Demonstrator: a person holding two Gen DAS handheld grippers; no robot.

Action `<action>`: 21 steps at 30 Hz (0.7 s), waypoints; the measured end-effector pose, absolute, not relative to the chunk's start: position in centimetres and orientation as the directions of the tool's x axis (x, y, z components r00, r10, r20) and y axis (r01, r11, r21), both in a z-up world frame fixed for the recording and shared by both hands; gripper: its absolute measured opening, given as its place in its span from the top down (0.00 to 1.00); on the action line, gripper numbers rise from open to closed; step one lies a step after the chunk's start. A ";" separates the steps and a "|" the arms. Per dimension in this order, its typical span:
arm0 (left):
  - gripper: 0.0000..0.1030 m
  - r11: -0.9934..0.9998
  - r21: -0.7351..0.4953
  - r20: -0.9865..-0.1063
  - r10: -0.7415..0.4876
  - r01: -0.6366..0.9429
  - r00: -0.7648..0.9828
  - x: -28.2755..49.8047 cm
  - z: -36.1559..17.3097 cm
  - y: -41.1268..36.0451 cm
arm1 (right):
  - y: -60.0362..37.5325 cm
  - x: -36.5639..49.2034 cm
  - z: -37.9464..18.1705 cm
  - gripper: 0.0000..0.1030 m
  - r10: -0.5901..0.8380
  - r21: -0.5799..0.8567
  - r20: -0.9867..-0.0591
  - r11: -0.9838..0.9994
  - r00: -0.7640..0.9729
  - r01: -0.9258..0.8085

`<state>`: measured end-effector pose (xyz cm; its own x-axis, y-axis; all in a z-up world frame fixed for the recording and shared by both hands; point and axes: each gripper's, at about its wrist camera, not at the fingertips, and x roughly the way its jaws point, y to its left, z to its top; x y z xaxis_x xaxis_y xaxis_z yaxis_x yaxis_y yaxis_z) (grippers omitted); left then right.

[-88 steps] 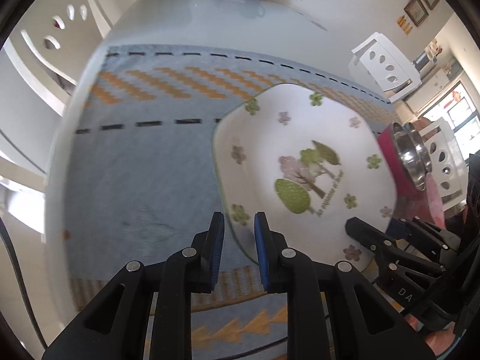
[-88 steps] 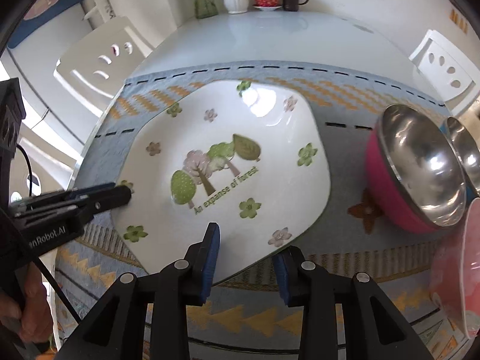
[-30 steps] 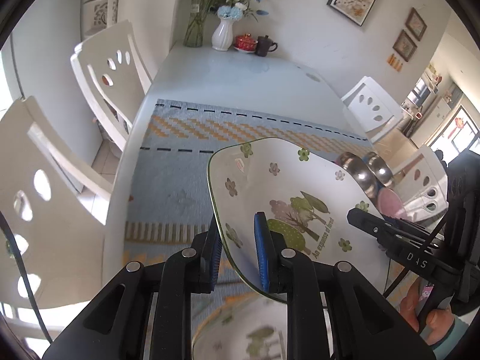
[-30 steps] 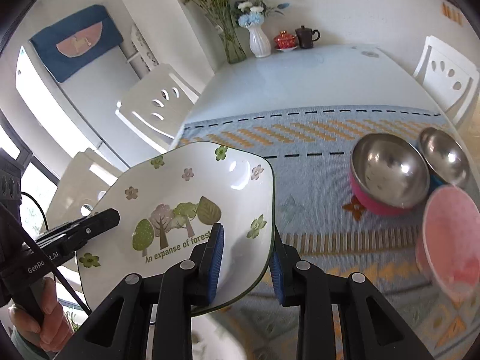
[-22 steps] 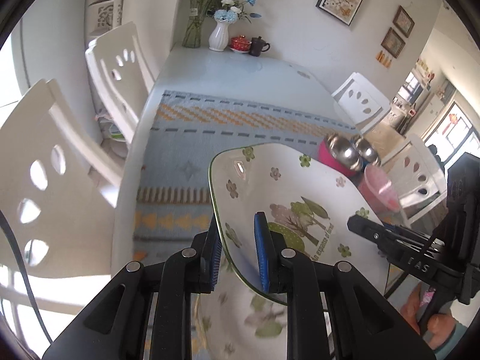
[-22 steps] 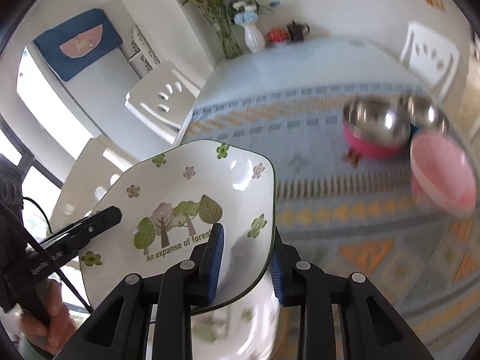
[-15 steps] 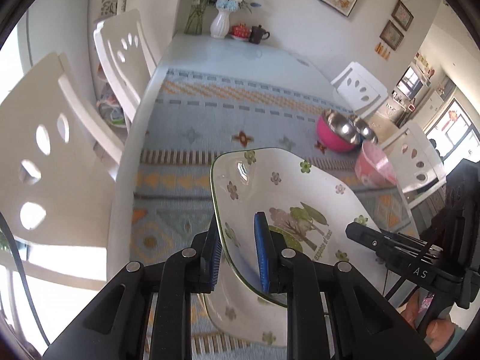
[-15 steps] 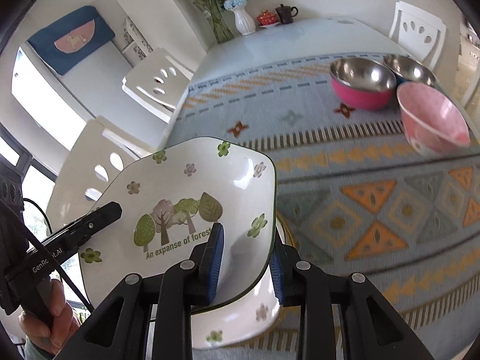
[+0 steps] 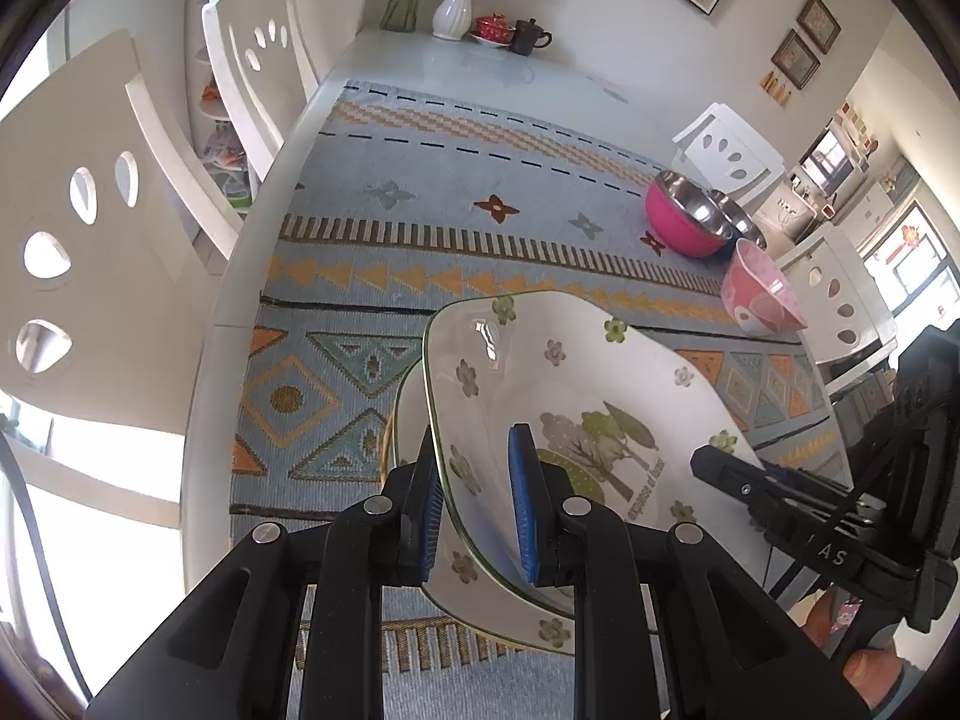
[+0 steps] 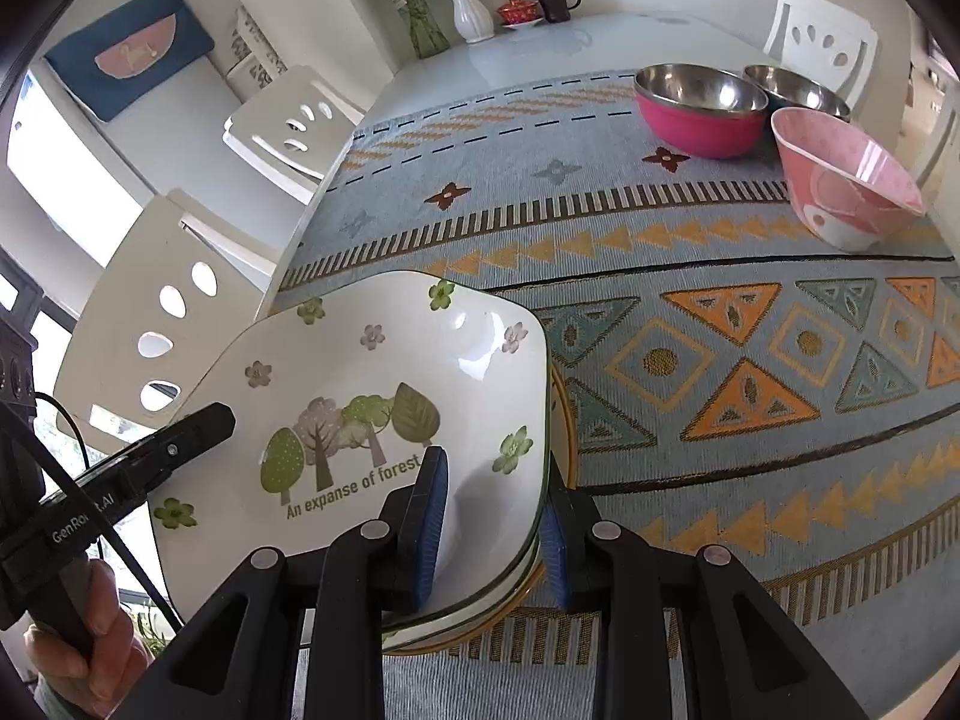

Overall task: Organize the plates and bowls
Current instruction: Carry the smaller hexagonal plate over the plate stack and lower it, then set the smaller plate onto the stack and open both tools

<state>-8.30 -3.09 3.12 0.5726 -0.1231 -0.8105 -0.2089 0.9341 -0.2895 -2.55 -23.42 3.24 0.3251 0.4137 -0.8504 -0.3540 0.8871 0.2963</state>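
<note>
Both hand-held grippers [image 9: 474, 501] [image 10: 489, 528] pinch tilted plate [image 10: 372, 396].

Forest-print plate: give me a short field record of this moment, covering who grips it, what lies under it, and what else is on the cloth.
held item: forest-print plate, white, square-ish, green rim
left gripper: jaws shut on the plate's rim
right gripper: jaws shut on the opposite rim
underneath: stacked plates of similar shape; whether the held plate touches them cannot be told
bowls at far end: magenta steel-lined bowl, second steel bowl, pink bowl
surface: patterned tablecloth
</note>
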 end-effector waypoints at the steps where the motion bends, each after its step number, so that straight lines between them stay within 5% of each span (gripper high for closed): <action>1: 0.83 0.933 -0.293 -0.811 -0.127 -0.210 0.570 -8.3 3.0 -3.0 | -23.4 -2.5 3.2 0.73 0.413 0.297 -0.851 0.888 0.325 -0.352; 21: 0.83 0.901 -0.348 -0.827 -0.164 -0.261 0.538 -10.2 0.9 -1.2 | -22.4 -3.4 2.5 0.73 0.309 0.190 -0.886 0.922 0.346 -0.337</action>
<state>-10.20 -1.22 0.87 0.5375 -0.1638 -0.8272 -0.2608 0.9006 -0.3477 -3.42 -22.36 2.48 0.3460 0.3089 -0.8859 -0.3366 0.9222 0.1901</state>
